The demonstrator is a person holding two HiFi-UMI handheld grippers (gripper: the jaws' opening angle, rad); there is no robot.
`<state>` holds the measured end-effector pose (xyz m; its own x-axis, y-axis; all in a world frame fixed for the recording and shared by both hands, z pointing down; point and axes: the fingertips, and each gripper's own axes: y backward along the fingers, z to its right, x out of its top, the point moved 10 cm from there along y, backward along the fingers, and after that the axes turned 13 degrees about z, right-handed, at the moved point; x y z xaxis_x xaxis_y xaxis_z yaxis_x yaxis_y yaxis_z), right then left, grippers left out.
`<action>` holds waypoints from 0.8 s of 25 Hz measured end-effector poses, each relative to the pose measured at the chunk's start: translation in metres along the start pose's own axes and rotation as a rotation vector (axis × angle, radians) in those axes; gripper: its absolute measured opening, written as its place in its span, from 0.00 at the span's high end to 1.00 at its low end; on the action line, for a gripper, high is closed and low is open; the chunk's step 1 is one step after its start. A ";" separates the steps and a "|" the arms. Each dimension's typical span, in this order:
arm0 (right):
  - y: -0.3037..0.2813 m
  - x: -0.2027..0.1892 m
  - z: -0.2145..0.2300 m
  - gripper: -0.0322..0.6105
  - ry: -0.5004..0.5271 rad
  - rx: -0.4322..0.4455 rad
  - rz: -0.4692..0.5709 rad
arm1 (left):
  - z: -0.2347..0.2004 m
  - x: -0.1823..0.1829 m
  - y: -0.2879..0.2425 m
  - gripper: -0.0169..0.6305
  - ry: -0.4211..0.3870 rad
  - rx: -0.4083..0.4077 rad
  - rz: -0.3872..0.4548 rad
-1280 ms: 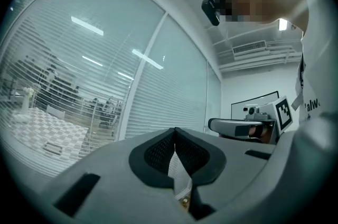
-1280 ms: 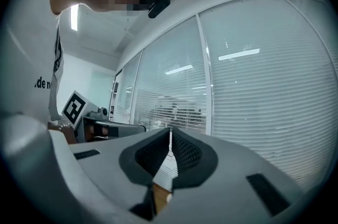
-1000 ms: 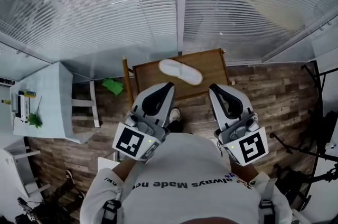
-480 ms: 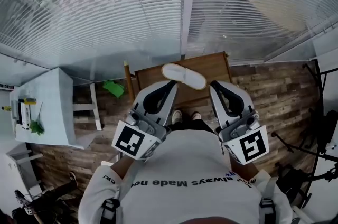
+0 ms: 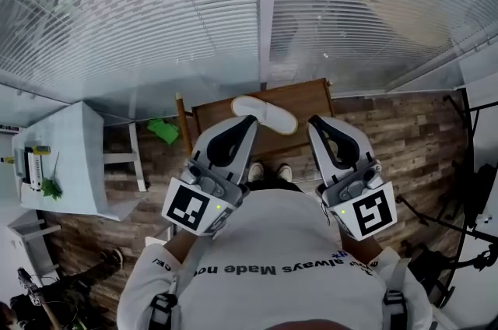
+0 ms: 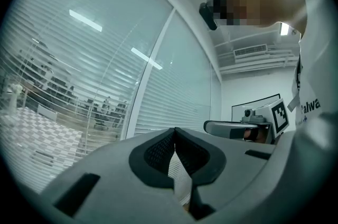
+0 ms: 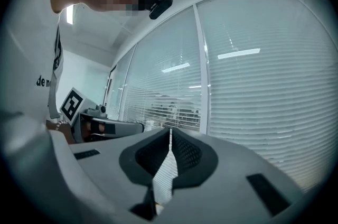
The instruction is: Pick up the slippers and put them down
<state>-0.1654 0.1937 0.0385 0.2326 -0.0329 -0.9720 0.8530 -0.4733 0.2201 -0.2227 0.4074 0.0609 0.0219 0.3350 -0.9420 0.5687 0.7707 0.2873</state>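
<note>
At the far left we see a white bench [image 5: 78,157] with a few small items on its outer edge, too small to name. Just right of it a green thing [image 5: 163,128] lies on the plank floor [image 5: 405,130]. Next comes our left claw [image 5: 246,123], held level in front of our white shirt [image 5: 264,243] with its marker cube nearest us. In the left gripper view its two dark pads meet at the tip with nothing between them, so it is closed and empty. Just past its tip in the head view, a white slipper [image 5: 264,114] lies flat and slantwise on the wooden bench [image 5: 307,96], about midway across it. We cannot tell how far above the bench the claw is. Between the two claws, the toes of our shoes [image 5: 255,171] stand on the floor. To the right, our right claw [image 5: 315,121] is held level, side by side with the left and apart from it. The right gripper view shows its pads pressed together on nothing, so it is closed and empty too. Behind the wooden bench, blinds [image 5: 156,9] span the view, and at the far right a dark tripod [image 5: 436,221] stands on the floor.
</note>
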 end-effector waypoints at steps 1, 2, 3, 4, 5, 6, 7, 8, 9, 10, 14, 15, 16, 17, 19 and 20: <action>0.001 -0.001 0.002 0.92 -0.001 -0.003 -0.009 | 0.000 0.000 -0.001 0.95 -0.001 0.001 0.001; 0.002 -0.001 0.004 0.92 -0.003 -0.006 -0.012 | 0.001 -0.001 -0.002 0.95 -0.002 0.002 0.002; 0.003 -0.002 0.006 0.92 -0.004 -0.009 -0.011 | 0.001 -0.002 -0.003 0.95 -0.002 0.003 0.002; 0.003 -0.002 0.007 0.92 -0.005 -0.010 -0.009 | 0.001 -0.003 -0.003 0.95 -0.001 0.003 0.001; 0.004 -0.003 0.009 0.92 -0.007 -0.011 -0.009 | 0.001 -0.005 -0.003 0.95 -0.001 0.004 -0.003; 0.004 -0.005 0.010 0.92 -0.010 -0.012 -0.016 | 0.001 -0.007 -0.003 0.95 -0.001 0.003 -0.011; 0.005 -0.007 0.011 0.92 -0.014 -0.013 -0.026 | 0.000 -0.010 -0.003 0.95 -0.001 0.003 -0.020; 0.006 -0.009 0.012 0.92 -0.018 -0.012 -0.035 | 0.000 -0.013 -0.003 0.95 0.000 0.004 -0.029; 0.007 -0.012 0.013 0.92 -0.022 -0.012 -0.043 | 0.000 -0.016 -0.003 0.95 0.002 0.005 -0.038; 0.007 -0.014 0.014 0.92 -0.027 -0.013 -0.050 | 0.000 -0.019 -0.003 0.95 0.004 0.006 -0.046; 0.009 -0.028 0.015 0.92 -0.049 -0.017 -0.077 | -0.004 -0.032 0.001 0.95 0.007 0.020 -0.077; 0.009 -0.031 0.015 0.92 -0.054 -0.015 -0.087 | -0.006 -0.035 0.002 0.95 0.009 0.026 -0.082; 0.009 -0.035 0.015 0.90 -0.059 -0.014 -0.097 | -0.008 -0.039 0.004 0.95 0.012 0.031 -0.088; 0.009 -0.039 0.014 0.88 -0.063 -0.013 -0.107 | -0.010 -0.042 0.005 0.95 0.016 0.035 -0.096; 0.011 -0.046 0.013 0.86 -0.073 -0.015 -0.125 | -0.012 -0.050 0.009 0.95 0.026 0.039 -0.116; 0.011 -0.051 0.013 0.85 -0.078 -0.016 -0.134 | -0.013 -0.055 0.011 0.95 0.032 0.042 -0.126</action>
<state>-0.1735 0.1786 0.0891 0.0793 -0.0388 -0.9961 0.8814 -0.4641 0.0883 -0.2285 0.4051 0.1183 -0.0780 0.2542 -0.9640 0.5990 0.7849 0.1585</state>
